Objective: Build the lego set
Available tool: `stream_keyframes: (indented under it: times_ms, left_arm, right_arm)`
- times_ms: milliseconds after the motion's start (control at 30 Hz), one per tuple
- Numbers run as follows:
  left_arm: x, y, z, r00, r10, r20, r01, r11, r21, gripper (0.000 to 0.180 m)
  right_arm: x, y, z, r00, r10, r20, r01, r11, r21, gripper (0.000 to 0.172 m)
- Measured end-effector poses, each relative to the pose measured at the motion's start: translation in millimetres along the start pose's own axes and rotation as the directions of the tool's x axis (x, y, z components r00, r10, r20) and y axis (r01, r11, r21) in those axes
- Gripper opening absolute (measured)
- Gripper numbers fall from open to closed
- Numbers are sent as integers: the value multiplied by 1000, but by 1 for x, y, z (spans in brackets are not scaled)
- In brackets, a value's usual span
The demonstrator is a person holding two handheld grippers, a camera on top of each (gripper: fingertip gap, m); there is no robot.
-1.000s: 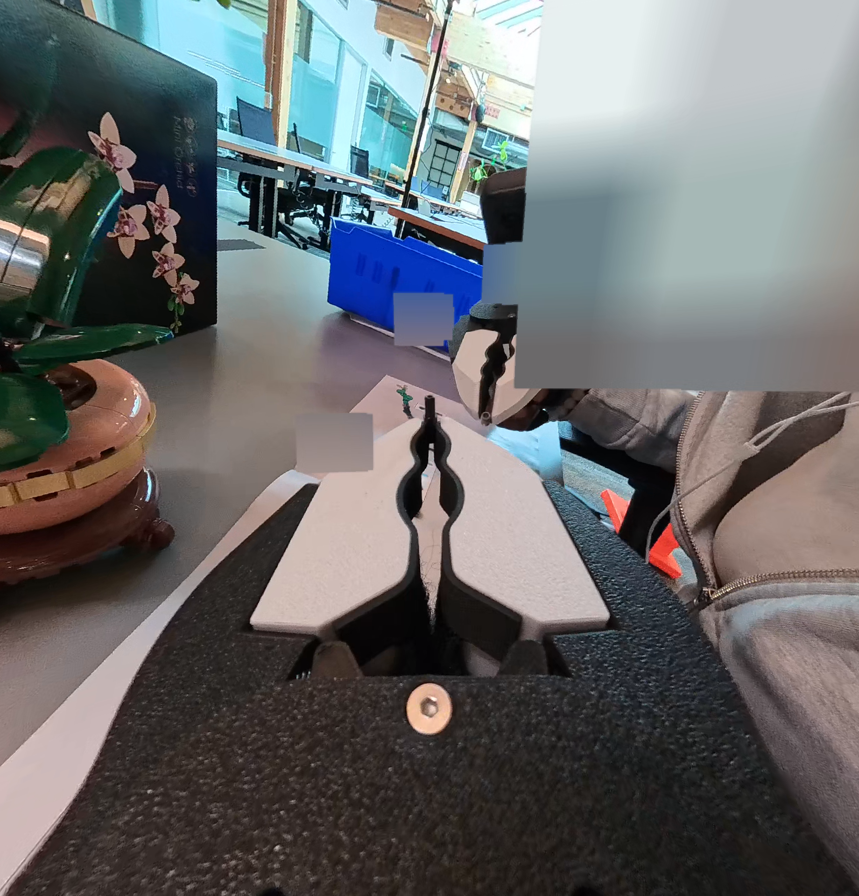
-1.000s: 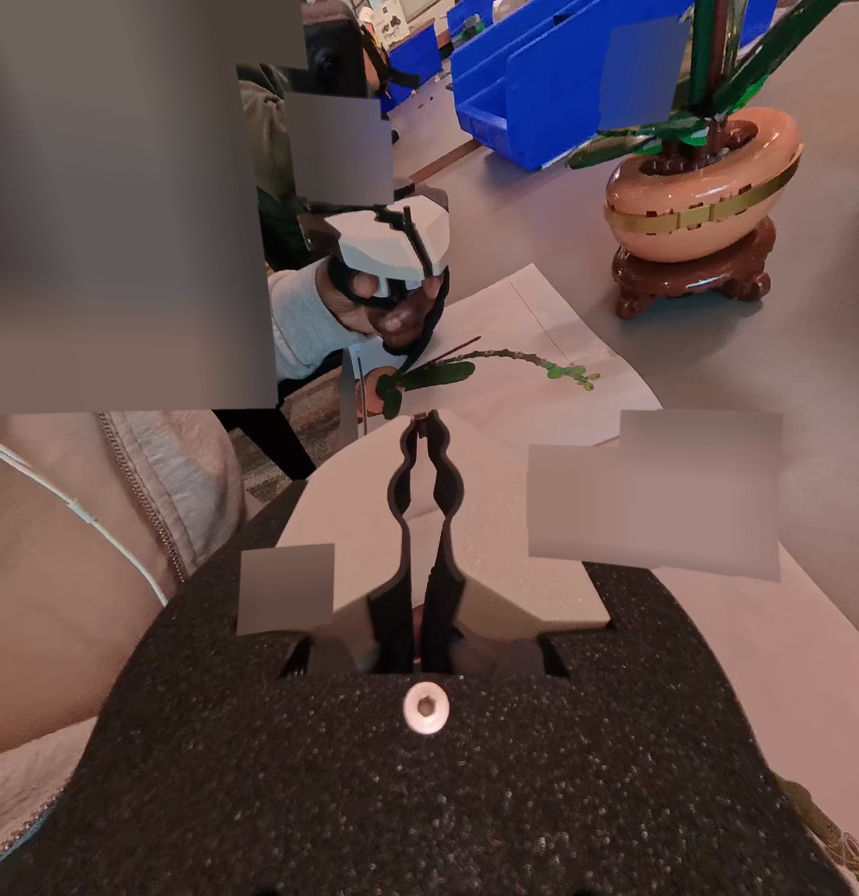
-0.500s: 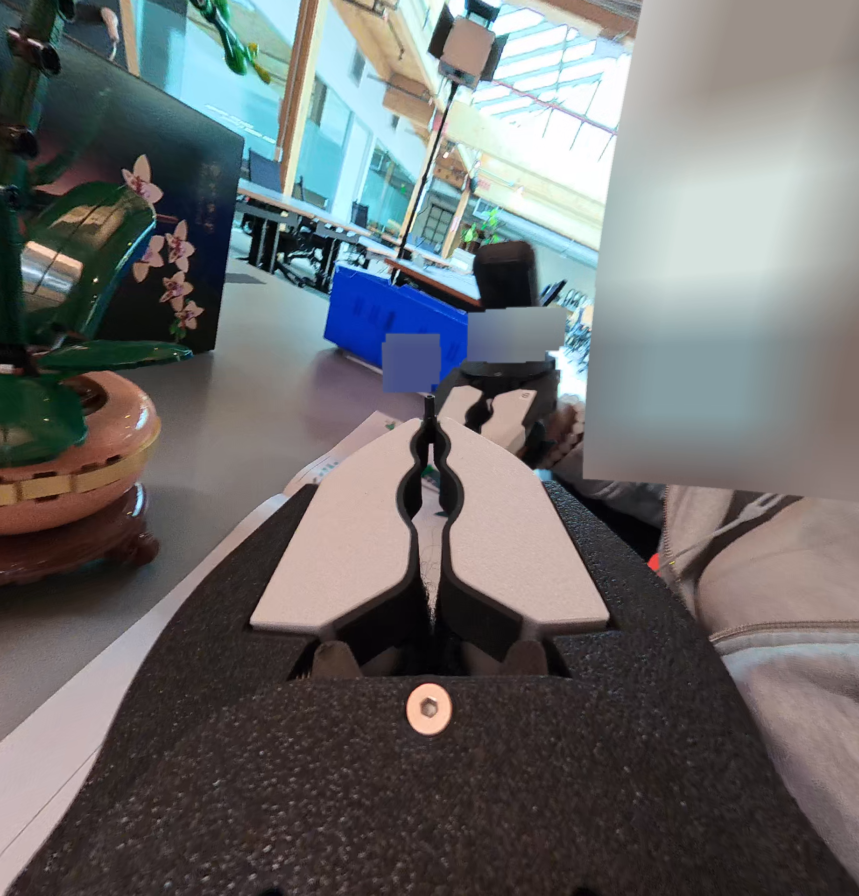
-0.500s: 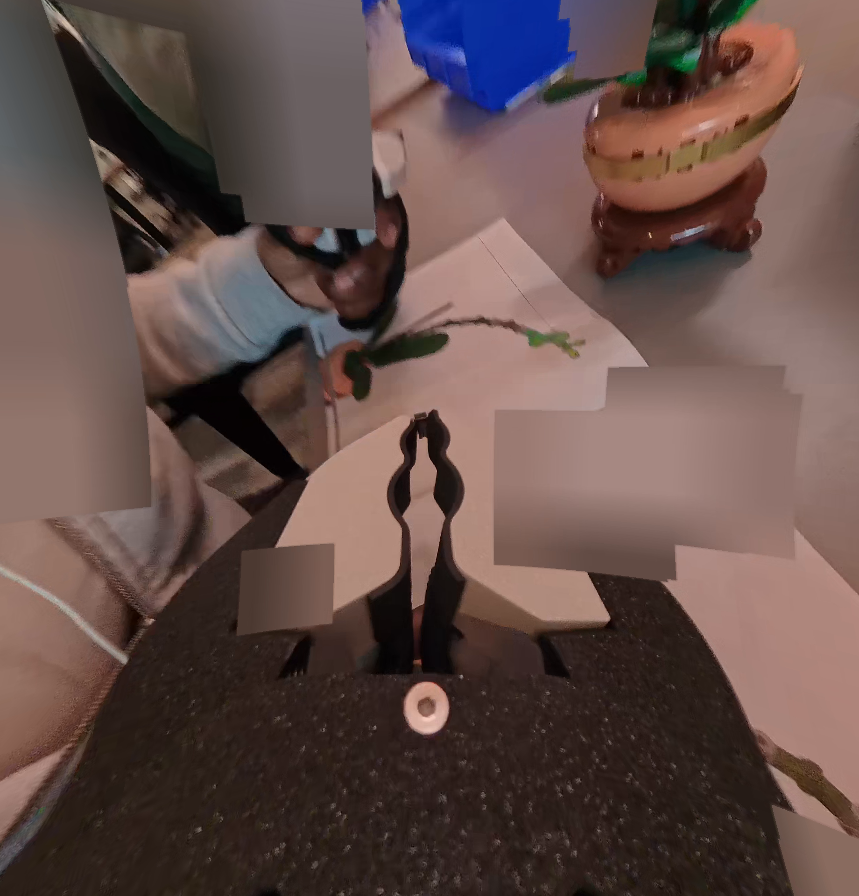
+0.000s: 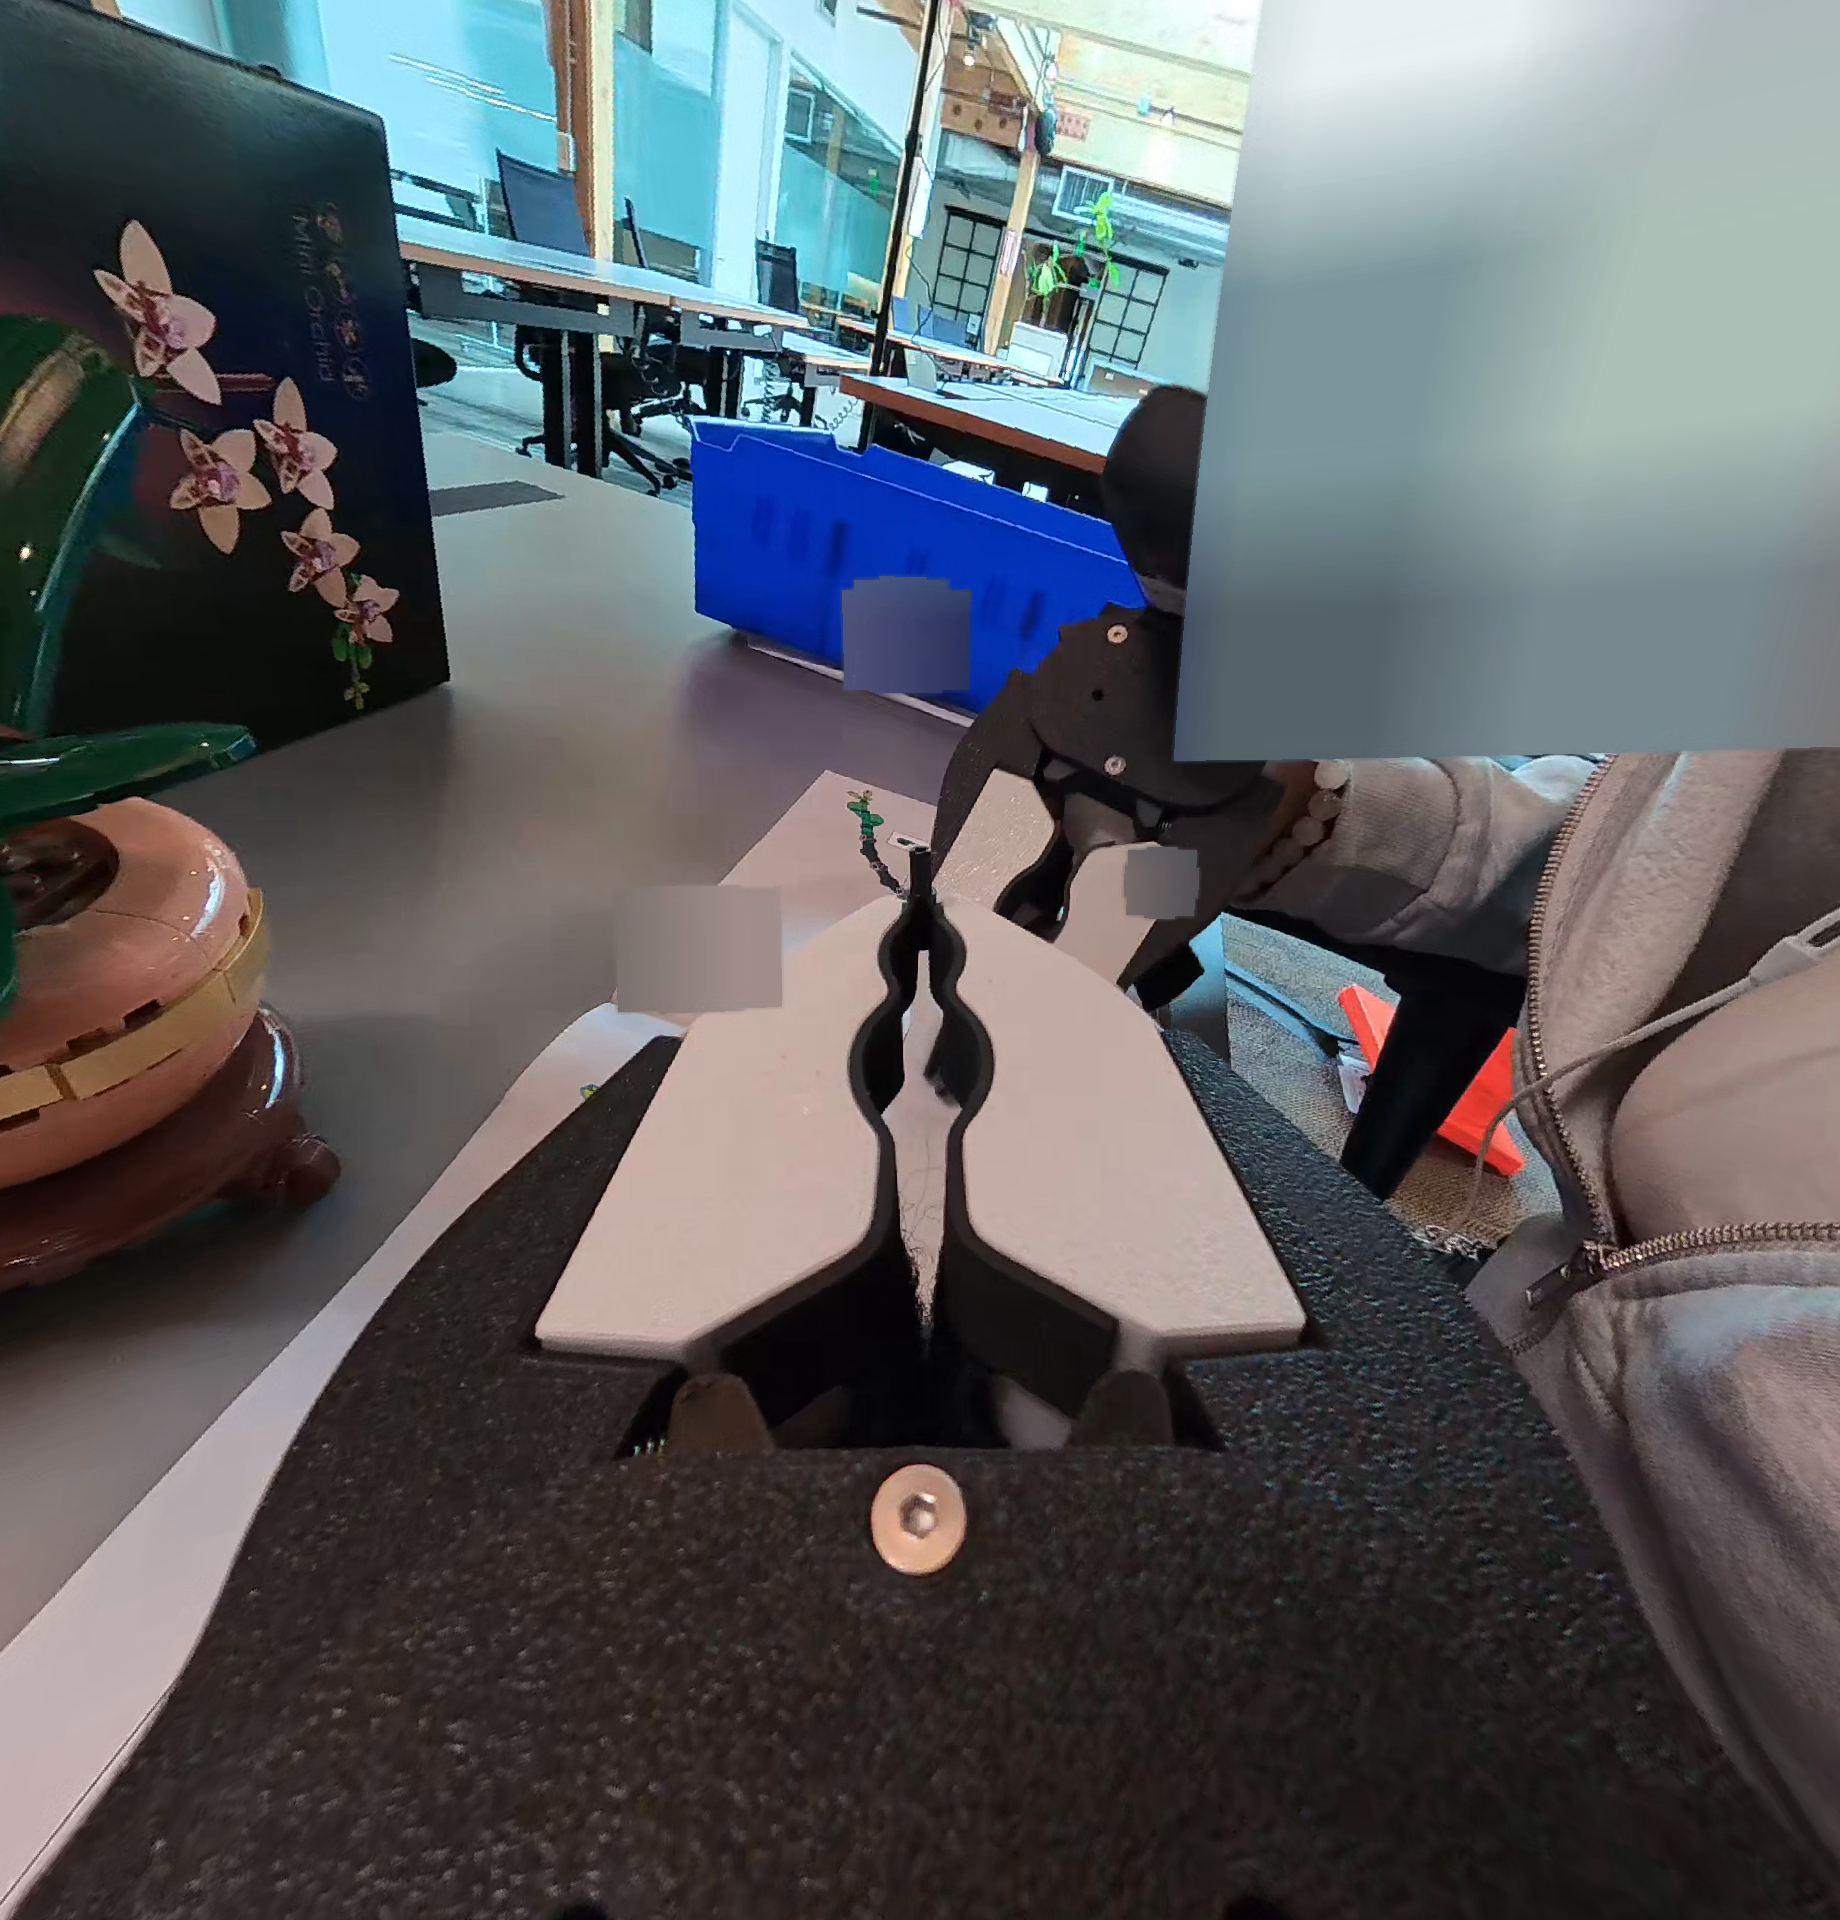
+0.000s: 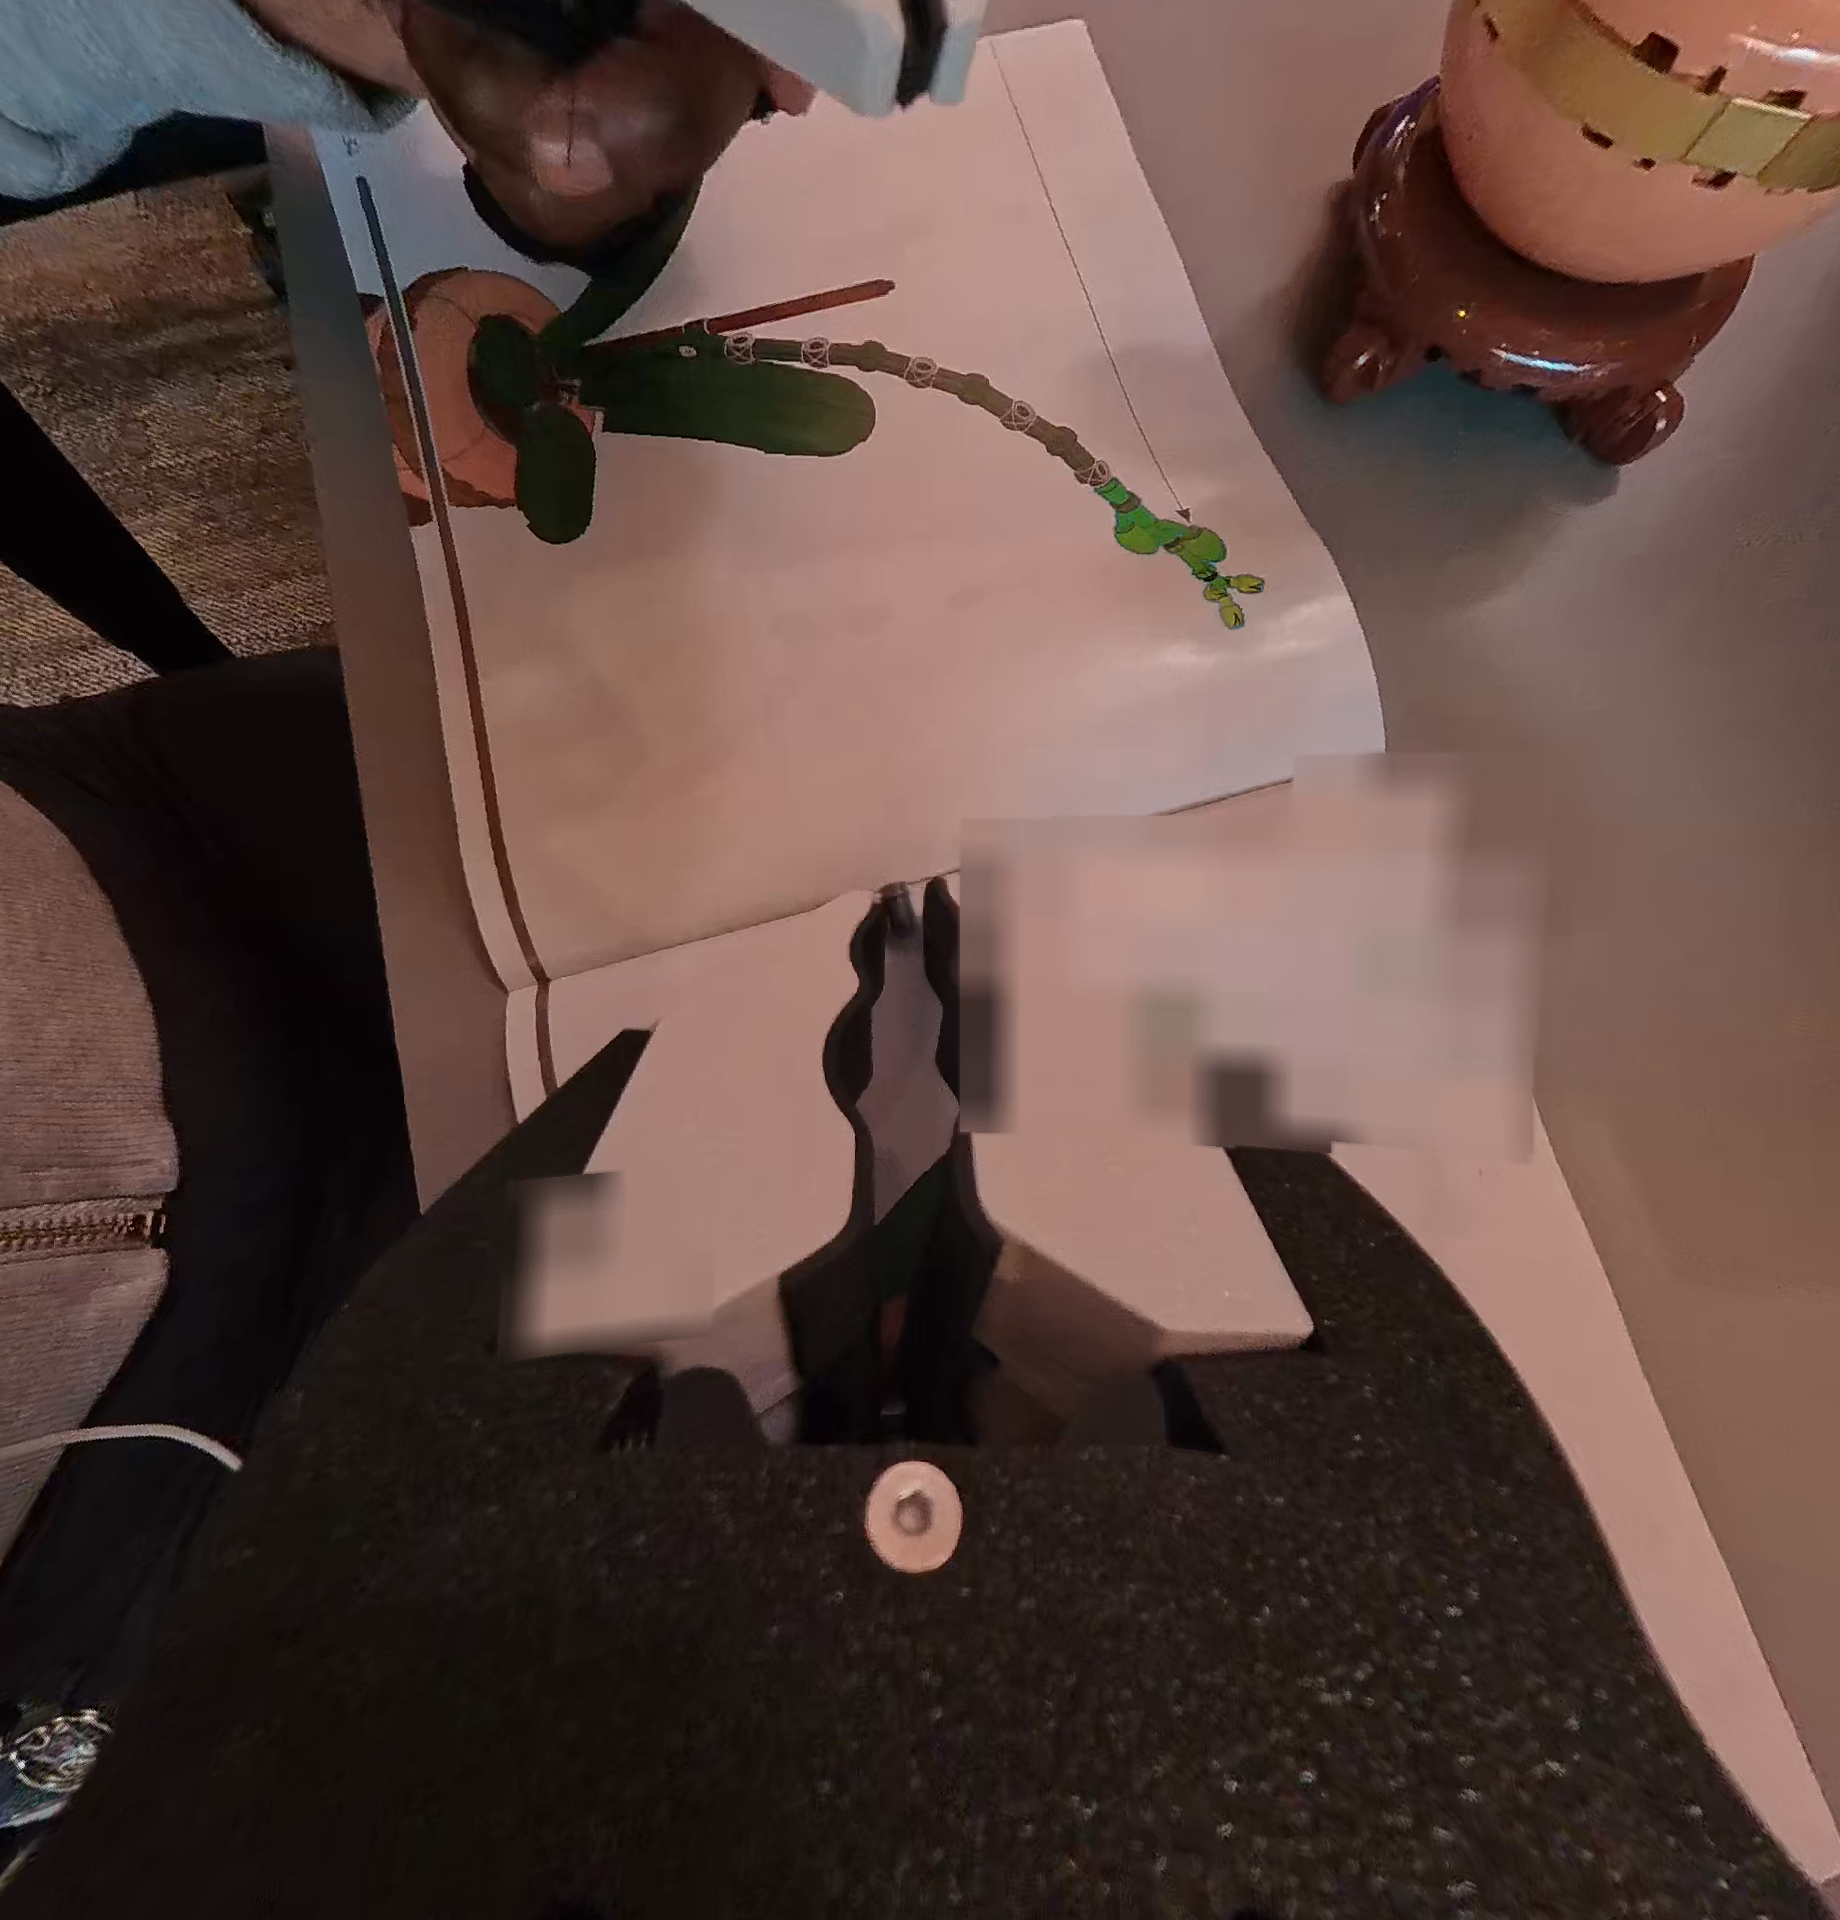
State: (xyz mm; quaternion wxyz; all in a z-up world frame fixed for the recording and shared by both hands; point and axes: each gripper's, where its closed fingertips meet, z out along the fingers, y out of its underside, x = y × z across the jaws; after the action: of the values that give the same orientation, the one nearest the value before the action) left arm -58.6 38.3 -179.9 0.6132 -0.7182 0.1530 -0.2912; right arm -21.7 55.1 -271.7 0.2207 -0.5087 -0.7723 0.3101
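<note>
while the left gripper pinches a thin black peg at its closed tips, the right gripper clamps a small dark stud above an open instruction booklet, near a pink brick-built pot.

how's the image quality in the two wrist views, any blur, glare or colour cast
Left wrist view: sharp, bright daylight, wide-angle bending at the edges, glare on the pink pot. Right wrist view: dimmer, warm pinkish cast, motion-smeared; sheen on the open booklet.

Grey table lies open between flower pot and blue bin.
</note>
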Motion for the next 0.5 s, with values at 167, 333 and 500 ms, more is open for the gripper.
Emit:
stream_keyframes:
  times_ms: [167, 333, 500]
  left_arm:
    - [3, 0, 1, 1000, -21, -18, 21, 1000, 3, 1]
    - [6, 3, 3, 998, -47, -40, 47, 999, -10, 1]
    - [12, 15, 9, 999, 36, -32, -39, 995, -93, 1]
  right_arm:
    - [-2, -3, 0, 1000, -3, 23, 2, 1000, 28, 15]
    - [5, -37, -23, 991, 114, 69, -129, 956, 265, 12]
    - [-4, -71, -43, 972, 167, 168, -227, 860, 456, 10]
